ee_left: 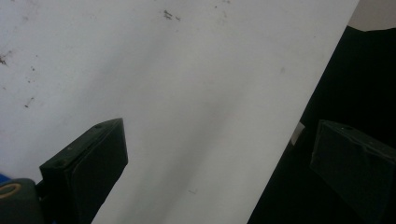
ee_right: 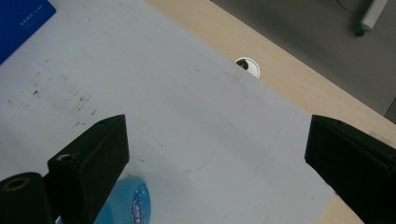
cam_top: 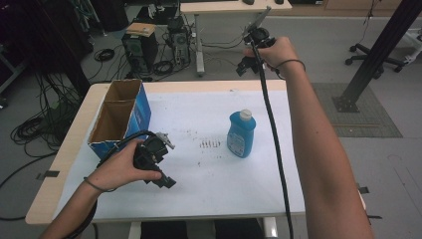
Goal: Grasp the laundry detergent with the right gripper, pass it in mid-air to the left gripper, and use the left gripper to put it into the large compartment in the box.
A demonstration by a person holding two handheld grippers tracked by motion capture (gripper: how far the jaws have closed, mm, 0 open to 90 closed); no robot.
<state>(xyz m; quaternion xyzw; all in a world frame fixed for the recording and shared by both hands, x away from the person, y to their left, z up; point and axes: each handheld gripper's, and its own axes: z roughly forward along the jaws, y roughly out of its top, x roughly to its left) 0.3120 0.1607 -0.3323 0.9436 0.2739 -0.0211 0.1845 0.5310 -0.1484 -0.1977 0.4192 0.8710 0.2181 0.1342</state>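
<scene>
A blue bottle with a white cap stands upright on the white sheet, right of the middle. My left gripper is held low over the sheet, just in front of the blue box. In the left gripper view its jaws stand wide apart with only bare sheet and the table's edge between them. A hand holds my right gripper high above the far edge of the table. It is open and looks down on the sheet, with the bottle's top beside its left jaw.
An open blue cardboard box with two compartments stands at the left of the table; its corner shows in the right gripper view. A round cable hole sits in the wooden tabletop. Computers, cables and a desk lie beyond the far edge.
</scene>
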